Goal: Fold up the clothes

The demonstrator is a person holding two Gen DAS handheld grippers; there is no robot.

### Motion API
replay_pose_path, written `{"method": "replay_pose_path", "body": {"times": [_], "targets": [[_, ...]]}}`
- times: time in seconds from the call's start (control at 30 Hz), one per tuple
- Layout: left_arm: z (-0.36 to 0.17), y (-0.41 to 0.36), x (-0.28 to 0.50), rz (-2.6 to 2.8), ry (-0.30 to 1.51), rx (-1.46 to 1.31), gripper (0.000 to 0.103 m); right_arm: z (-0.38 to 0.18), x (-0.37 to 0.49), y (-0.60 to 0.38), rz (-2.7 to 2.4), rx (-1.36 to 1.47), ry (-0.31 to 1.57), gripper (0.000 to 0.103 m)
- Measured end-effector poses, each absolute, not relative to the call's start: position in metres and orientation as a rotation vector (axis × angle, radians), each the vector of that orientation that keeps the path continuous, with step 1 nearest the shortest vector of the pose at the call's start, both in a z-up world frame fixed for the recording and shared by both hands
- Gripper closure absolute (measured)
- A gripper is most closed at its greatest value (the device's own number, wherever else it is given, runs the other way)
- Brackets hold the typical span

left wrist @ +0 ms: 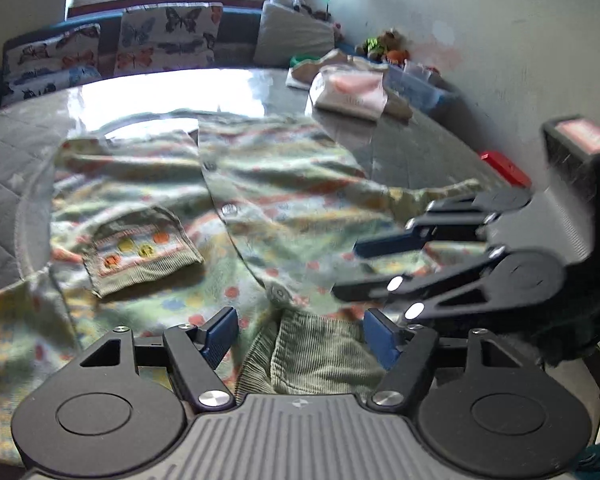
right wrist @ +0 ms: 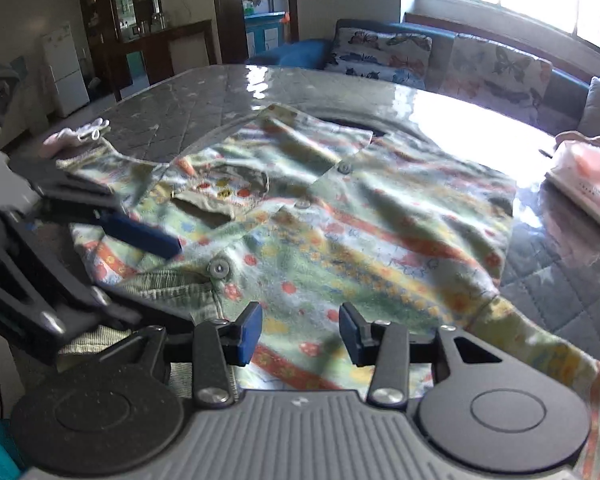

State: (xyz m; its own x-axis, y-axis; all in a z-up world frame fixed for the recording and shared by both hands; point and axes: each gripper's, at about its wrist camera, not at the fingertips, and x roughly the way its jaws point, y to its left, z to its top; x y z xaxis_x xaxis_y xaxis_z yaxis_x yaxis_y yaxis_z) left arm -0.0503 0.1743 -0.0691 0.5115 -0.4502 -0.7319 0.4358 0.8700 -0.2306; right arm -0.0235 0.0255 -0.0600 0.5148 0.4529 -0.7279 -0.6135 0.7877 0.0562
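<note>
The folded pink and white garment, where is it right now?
The folded pink and white garment lies on the table's far right in the left wrist view, beyond the patterned cardigan.

Cardigan (left wrist: 260, 208) on table (left wrist: 400, 152) — folded clothes (left wrist: 350, 90) behind.

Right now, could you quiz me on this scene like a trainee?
1. True or false: the left claw is clamped shut on the cardigan.
2. Which colour are the claw pads: A red, B blue, C white?
3. Fill in: the cushions behind the table are printed with ____.

Key: 1 false, both claws stand open, right claw too; 2 B; 3 butterflies.
</note>
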Motion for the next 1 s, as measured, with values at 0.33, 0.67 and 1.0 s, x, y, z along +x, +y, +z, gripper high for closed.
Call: {"method": "replay_pose_path", "body": {"times": [0.33, 0.67, 1.0], "targets": [[-0.058, 0.168, -0.052, -0.528, 0.864, 0.013, 0.031, -0.062, -0.026, -0.006, 0.534, -0.158, 0.793, 0.052], [-0.052, 0.147, -0.036, -0.531, 0.842, 0.027, 0.03, -0.064, -0.027, -0.046, 0.404, -0.065, 0.784, 0.043], [-0.056, 0.128, -0.029, -0.516, 0.869, 0.043, 0.024, -0.07, -0.025, -0.075, 0.278, 0.013, 0.778, 0.021]]}}
